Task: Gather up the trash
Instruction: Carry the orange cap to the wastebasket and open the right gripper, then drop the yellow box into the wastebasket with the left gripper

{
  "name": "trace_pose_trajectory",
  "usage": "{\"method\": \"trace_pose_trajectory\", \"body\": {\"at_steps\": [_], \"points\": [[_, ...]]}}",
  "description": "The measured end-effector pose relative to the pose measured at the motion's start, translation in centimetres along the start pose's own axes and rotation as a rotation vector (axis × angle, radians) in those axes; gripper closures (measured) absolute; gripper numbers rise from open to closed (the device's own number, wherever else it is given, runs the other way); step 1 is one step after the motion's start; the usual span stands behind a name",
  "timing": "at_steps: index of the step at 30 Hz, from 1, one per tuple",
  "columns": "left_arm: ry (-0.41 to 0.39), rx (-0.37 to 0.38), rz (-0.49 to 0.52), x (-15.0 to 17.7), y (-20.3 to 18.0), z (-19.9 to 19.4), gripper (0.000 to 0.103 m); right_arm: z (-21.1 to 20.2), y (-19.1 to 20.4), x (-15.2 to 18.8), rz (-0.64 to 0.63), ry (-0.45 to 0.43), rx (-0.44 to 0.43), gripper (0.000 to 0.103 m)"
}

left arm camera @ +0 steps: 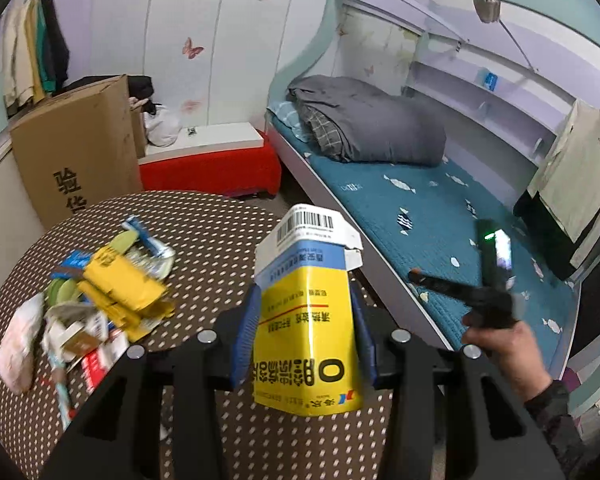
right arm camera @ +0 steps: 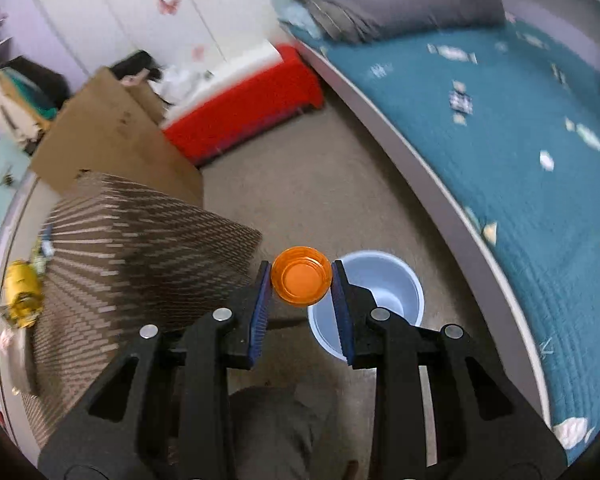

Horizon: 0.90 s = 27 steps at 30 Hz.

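Note:
My left gripper (left arm camera: 306,320) is shut on a yellow, blue and white carton (left arm camera: 306,304) with a barcode flap, held above the round dotted table (left arm camera: 204,240). A pile of trash (left arm camera: 96,300), wrappers, yellow packets and small boxes, lies on the table's left side. My right gripper (right arm camera: 302,284) is shut on a small orange plastic cup (right arm camera: 300,282), held in the air above and left of a pale blue bin (right arm camera: 384,280) on the floor. The right gripper's body and the hand holding it show in the left wrist view (left arm camera: 488,300).
A large cardboard box (left arm camera: 80,148) stands behind the table. A red bench (left arm camera: 212,168) sits by the white wall. A bed with a teal cover (left arm camera: 440,216) and grey duvet (left arm camera: 372,124) runs along the right. Beige floor (right arm camera: 308,184) lies between table and bed.

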<state>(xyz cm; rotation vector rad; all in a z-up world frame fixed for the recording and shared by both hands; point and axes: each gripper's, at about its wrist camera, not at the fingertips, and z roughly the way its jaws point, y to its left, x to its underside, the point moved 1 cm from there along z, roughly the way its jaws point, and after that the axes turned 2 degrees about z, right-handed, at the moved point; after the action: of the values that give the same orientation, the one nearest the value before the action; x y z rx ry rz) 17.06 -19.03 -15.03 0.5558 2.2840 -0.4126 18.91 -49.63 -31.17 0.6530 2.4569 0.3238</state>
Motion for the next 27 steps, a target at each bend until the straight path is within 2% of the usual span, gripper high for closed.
{"method": "trace_pose_trajectory", "body": {"at_steps": [7,8,9,10,11,12,14,17,27], "points": [[0.056,0.029,0.033,-2.1,-2.4,5.4,0.061,8.0,-3.8,0.3,0.091,0.115,0.009,0.073],[0.071,0.037,0.039,-2.5,-3.0,6.5,0.061,8.7,-4.4,0.2,0.107,0.125,0.007,0.07],[0.078,0.042,0.041,-2.5,-3.2,6.9,0.061,9.6,-5.3,0.1,0.132,0.133,0.004,0.052],[0.09,0.049,0.045,-2.7,-3.7,7.9,0.061,10.0,-6.0,0.1,0.153,0.135,-0.002,0.043],[0.102,0.059,0.05,-2.9,-4.2,8.8,0.061,10.3,-6.7,0.2,0.178,0.135,-0.01,0.038],[0.111,0.066,0.055,-3.1,-4.7,9.6,0.061,10.4,-7.3,0.2,0.2,0.134,-0.01,0.037],[0.133,0.078,0.073,-3.6,-5.9,11.6,0.061,10.1,-8.1,0.3,0.23,0.124,-0.012,0.034],[0.174,0.102,0.094,-3.9,-7.5,14.4,0.06,7.7,-9.3,0.2,0.276,0.063,-0.028,0.029],[0.349,0.144,0.146,-3.2,-12.5,23.7,0.058,-0.3,-11.2,-1.5,0.286,-0.101,-0.035,0.024]]}}
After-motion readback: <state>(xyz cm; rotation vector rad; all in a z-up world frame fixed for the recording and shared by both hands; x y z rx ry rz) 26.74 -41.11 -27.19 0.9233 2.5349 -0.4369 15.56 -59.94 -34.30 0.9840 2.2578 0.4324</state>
